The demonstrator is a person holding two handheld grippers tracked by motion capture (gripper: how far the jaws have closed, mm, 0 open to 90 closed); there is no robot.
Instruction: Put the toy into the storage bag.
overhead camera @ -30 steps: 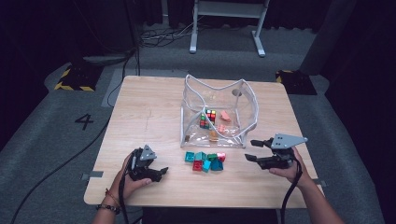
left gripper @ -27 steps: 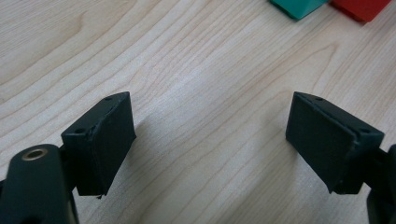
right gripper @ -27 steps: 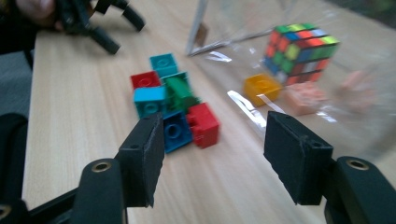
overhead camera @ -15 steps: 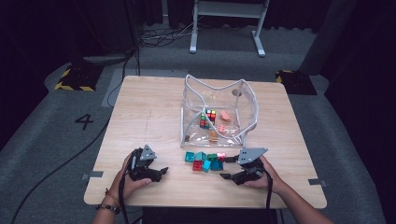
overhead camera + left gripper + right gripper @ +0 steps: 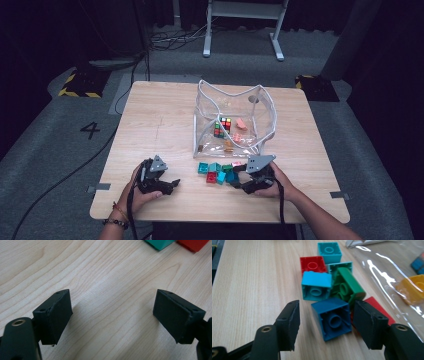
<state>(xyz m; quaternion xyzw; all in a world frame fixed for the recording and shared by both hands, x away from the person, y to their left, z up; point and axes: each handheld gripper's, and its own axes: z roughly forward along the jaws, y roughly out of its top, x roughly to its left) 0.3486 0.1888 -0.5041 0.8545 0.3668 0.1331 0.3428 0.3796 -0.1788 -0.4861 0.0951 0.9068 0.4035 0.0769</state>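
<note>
While the right gripper sits low at the near edge of a heap of toy building blocks, its 2 jaws stand apart with a dark blue block between them, lying on its side with its hollow underside facing the camera. A clear gap shows on the left of that block; on the right the pad is very near it, and contact cannot be made out. The jaws have just been closing a little, yet they are not clamped. Just beyond the blue block lie a light blue block, a green piece and a red block, with a teal one farthest out. Behind the right jaw a second red block peeks out, and past it lies a clear plastic bag holding an orange block.

Well off to the side, the left gripper rests over bare wooden table, jaws spread wide and released, nothing between them.
</note>
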